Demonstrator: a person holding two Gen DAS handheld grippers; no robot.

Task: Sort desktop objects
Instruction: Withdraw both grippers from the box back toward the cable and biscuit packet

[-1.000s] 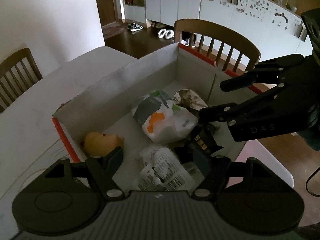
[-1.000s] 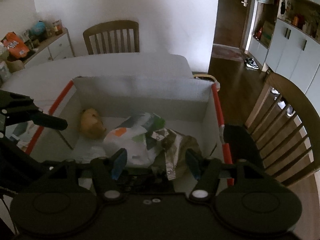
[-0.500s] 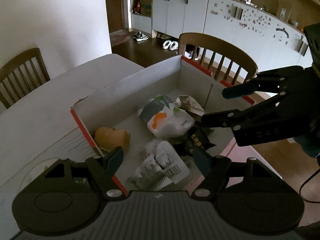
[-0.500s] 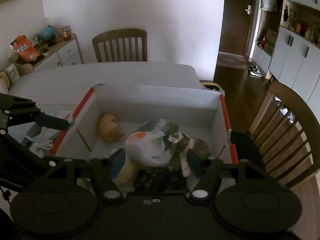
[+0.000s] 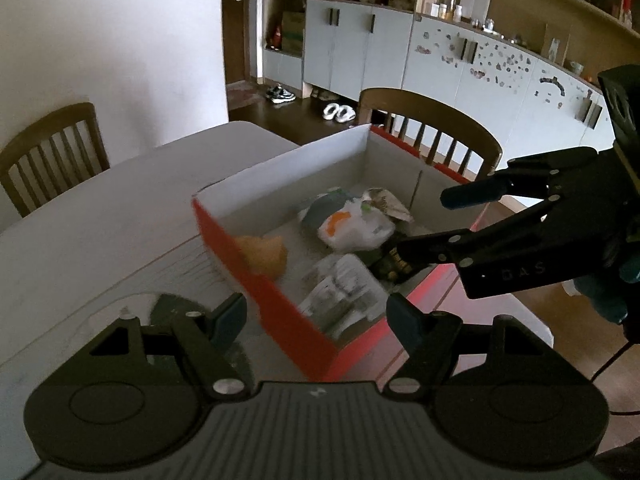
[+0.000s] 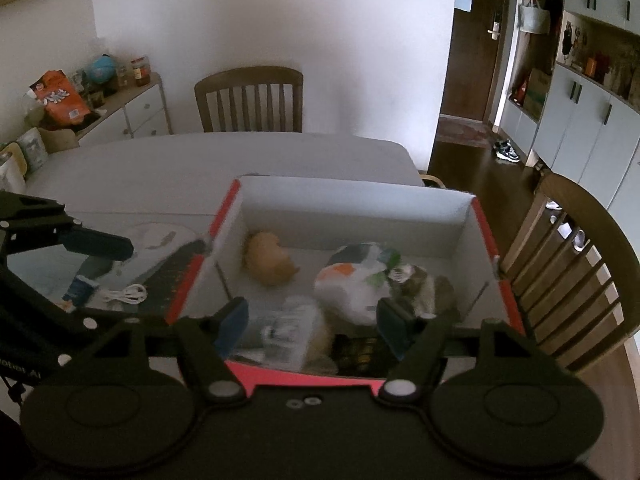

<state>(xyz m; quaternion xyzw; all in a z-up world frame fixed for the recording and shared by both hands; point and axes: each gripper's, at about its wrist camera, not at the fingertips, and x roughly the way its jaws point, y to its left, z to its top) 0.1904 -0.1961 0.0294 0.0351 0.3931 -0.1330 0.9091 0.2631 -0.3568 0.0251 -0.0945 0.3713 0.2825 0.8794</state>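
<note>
— Both claws hang empty: the left gripper (image 5: 316,316) spread, the right gripper (image 6: 310,322) opening, nothing between its jaws.

— And the stuff?

— Bags (image 6: 352,284) piled in the box (image 6: 352,208) on the table (image 6: 200,168). The cable (image 6: 126,293) lies outside, left.

— Risk?

— A claw could clip the near wall and shove the box.

— Its long axis?

— Side to side across the right view.

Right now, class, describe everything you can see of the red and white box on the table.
The box is an open, lidless carton that looks like cardboard, red outside and white inside, with upright walls. It sits flat on the white table, near the edge by a wooden chair. Inside lie a tan rounded object, a white bag with an orange patch, a printed clear packet and a dark packet. Neither gripper touches it.
</note>
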